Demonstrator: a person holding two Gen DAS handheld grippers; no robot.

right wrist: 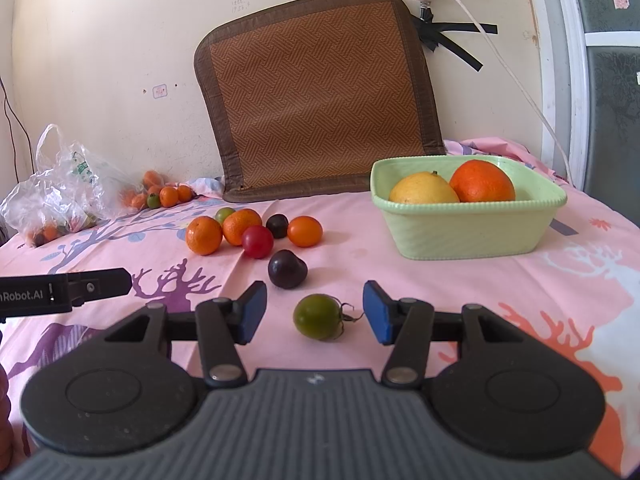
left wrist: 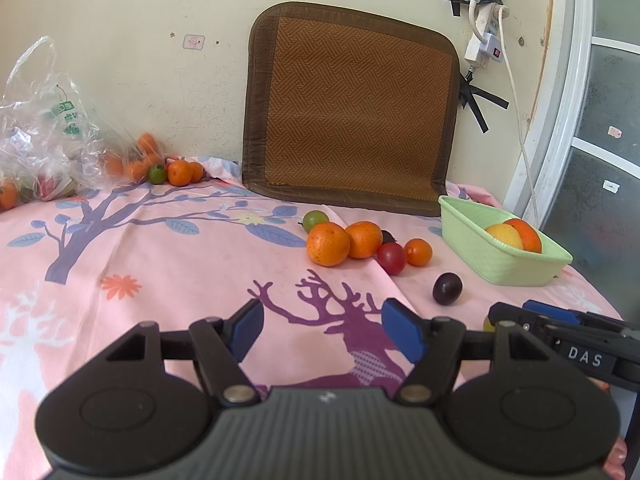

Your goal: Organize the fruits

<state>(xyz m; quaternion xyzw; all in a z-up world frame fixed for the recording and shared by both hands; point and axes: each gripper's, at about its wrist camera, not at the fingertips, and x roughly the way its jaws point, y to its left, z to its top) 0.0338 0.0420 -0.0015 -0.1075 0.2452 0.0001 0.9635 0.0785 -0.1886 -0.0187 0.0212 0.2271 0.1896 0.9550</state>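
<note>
Right gripper (right wrist: 315,317): its two blue fingers are wide apart. They sit low over the cloth, one on each side of the green fruit, and do not touch it.
Green fruit (right wrist: 319,316): it is round, dark green, and has a small dry stem. It lies on the cloth between the right gripper's fingers.
Left gripper (left wrist: 323,328): its fingers are also spread wide. Nothing is between them, only the purple deer on the cloth.
Dark plum (right wrist: 287,269): it lies just behind the green fruit, on its own.
Fruit pile (right wrist: 256,232): a few oranges, one red fruit, one dark fruit and a small green one sit close together, touching, behind the dark plum.
Green basket (right wrist: 468,236): it stands on the right side of the table, well apart from the pile.
In the basket: one yellow fruit (right wrist: 424,189) and one big orange (right wrist: 482,181), side by side and touching.
Plastic bag (right wrist: 64,192): it lies at the far left by the wall, with fruit inside. More small oranges and a green one spill out next to it.
Cloth (right wrist: 400,280): it is pink with purple trees and deer, and it covers the table.
Brown mat (right wrist: 320,96): it leans against the wall behind the fruit.
</note>
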